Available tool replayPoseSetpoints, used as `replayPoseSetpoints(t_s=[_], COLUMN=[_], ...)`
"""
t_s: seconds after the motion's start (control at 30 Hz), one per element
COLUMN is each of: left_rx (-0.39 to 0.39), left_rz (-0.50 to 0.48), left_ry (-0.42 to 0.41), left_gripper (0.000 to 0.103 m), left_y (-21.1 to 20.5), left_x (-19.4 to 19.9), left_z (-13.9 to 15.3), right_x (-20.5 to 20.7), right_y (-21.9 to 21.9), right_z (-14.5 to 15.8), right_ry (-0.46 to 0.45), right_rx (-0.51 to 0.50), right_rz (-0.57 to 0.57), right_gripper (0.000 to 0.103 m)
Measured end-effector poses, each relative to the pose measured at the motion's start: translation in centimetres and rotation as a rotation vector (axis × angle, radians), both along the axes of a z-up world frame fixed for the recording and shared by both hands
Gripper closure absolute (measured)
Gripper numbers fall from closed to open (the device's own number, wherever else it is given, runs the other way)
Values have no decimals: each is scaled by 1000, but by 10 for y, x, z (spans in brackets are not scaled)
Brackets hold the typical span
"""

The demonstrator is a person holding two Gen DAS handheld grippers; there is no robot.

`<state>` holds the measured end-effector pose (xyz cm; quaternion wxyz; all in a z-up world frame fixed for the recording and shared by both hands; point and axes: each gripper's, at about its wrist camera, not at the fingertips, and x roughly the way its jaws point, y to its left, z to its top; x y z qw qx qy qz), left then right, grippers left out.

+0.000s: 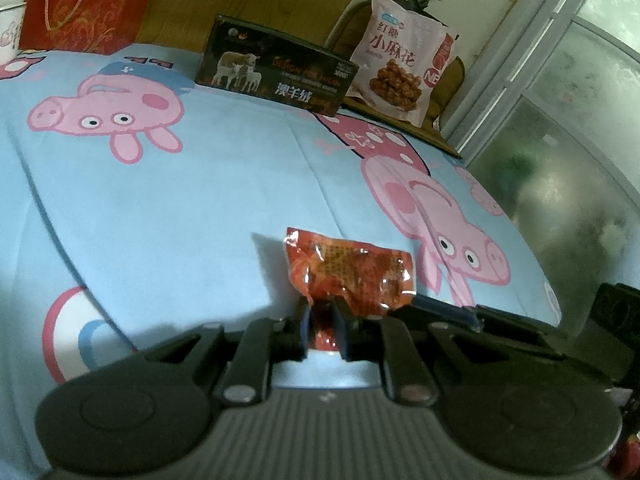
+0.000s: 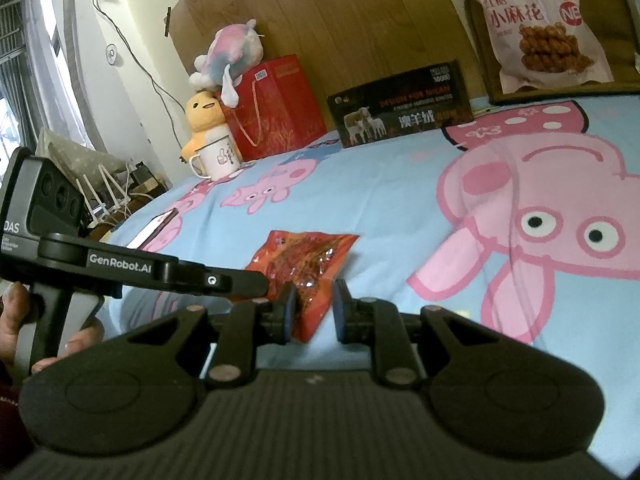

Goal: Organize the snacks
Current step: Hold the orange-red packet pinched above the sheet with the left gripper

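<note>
Red snack packet point(image 1: 349, 274) lies on the cartoon-pig bedsheet point(image 1: 200, 208). Left gripper point(image 1: 322, 326) and right gripper point(image 2: 314, 312) each pinch its near corner. Risk: opposed pulls tear the thin foil, or it slips free.

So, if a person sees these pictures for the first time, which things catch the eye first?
First, the red snack packet low in the middle, over the blue bed sheet with pink cartoon pigs; the left gripper is shut on its near edge, and the right gripper also pinches it. Next, at the far edge by the wooden headboard, the dark box with sheep and the pink snack bag to its right.
</note>
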<state>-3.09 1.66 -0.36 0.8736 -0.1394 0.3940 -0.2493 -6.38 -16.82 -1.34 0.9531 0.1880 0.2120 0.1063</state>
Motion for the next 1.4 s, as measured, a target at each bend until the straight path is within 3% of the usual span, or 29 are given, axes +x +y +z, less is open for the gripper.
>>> replayPoseSetpoints(t_s=[0.67,0.83,1.1,1.4], left_rx=[-3,10,9,-22], left_rz=[-7,-7,-9,-16], left_ry=[3,0,-3,12], left_gripper=[89,89,89,89], left_y=[-1,-2,-3,1], left_x=[19,28,46,52], left_z=[2,5,7,0], right_x=[8,14,29,39], right_y=[-1,-4,-12,-24], right_z=[4,9,11,0], right_ry=[-1,-13,-2,55], right_rx=[7,8,23,145], right_rz=[-10,-16,-20,-4], right_gripper=[81,87,88,76])
